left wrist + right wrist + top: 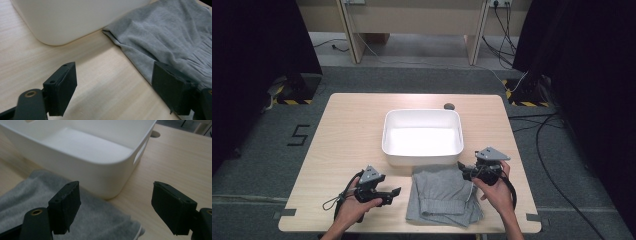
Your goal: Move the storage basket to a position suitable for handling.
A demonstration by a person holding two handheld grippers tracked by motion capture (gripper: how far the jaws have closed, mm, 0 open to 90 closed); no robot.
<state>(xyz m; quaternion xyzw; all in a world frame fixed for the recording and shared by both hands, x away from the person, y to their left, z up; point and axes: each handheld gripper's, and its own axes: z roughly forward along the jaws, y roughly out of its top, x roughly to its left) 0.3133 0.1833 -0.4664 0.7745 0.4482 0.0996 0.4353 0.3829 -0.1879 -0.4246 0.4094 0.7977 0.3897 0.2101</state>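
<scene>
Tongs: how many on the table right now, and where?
2. The left tongs sit left of the grey garment, open; the right tongs are at its far right corner, open.

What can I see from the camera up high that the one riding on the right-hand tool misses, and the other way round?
The high view alone takes in the person's two hands, the left gripper beside the cloth, the whole table and the grey floor with its cables. The right gripper view alone shows its own two black jaws standing wide apart, and close up the handle slot in the tub's side wall. Both share the empty white tub, the folded grey cloth in front of it, and the pale wooden tabletop.
</scene>
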